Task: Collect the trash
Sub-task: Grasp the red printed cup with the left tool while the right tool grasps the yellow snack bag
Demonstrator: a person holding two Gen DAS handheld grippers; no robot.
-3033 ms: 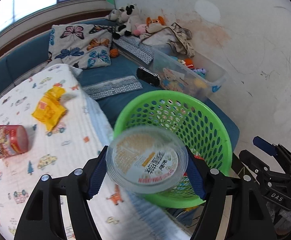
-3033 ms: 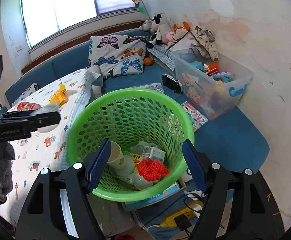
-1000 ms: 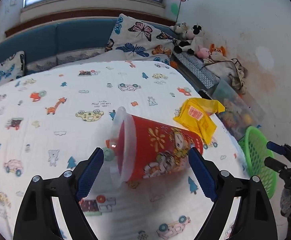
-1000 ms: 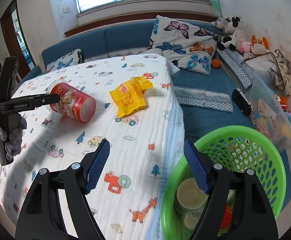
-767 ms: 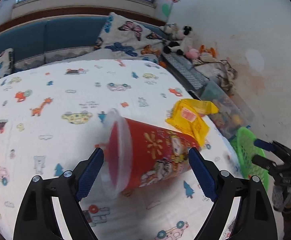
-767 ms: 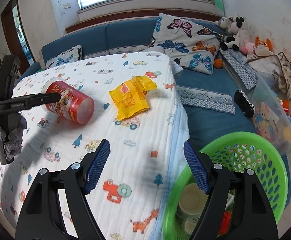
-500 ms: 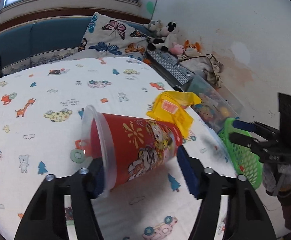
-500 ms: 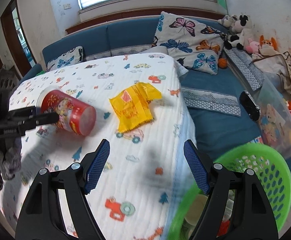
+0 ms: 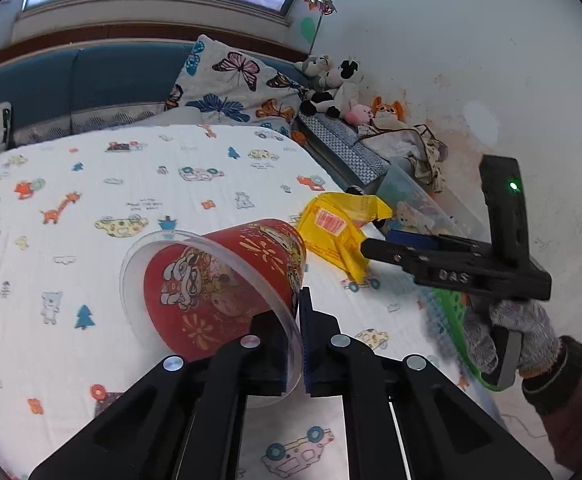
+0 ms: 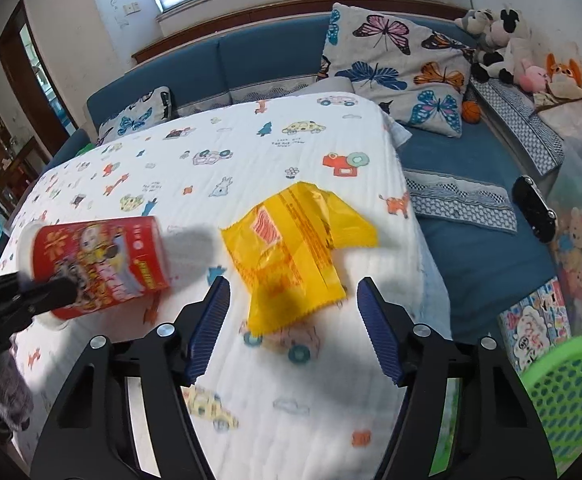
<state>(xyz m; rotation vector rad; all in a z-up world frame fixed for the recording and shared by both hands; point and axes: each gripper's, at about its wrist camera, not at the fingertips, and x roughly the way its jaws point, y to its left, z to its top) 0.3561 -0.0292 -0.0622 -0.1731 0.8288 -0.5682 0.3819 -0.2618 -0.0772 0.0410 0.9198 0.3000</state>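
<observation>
- The red printed paper cup with the clear plastic lid [image 9: 219, 292] is seen tipped on its side on the white quilt with the cartoon cars and animals [image 9: 91, 184], lid end turned toward the left wrist camera.
- The left gripper [image 9: 300, 344] is clamped on the cup's clear lid rim; its jaws have just been closed down, and the blue ribbed pads [image 9: 306, 336] are pressed nearly together with only the thin rim caught between them.
- Just right of the cup, the crumpled yellow foil snack wrapper [image 10: 295, 248] is laid flat on the same quilt, near the quilt's right edge.
- The right gripper [image 10: 293, 328] is held just over the wrapper's near end, jaws spread to either side of it. They've just been narrowed a bit, but the wrapper isn't pinched as far as can be made out.
- In the left wrist view that gripper is gripped by a hand in a grey knit glove [image 9: 519, 332].
- Further right of the cup, past the quilt edge and lower down, the rim of the green perforated plastic basket [image 10: 567, 384] is seen; what's inside can't be made out from here.
- Behind the cup, a butterfly-print cushion [image 10: 395, 64] is propped on the blue sofa [image 10: 259, 64].
</observation>
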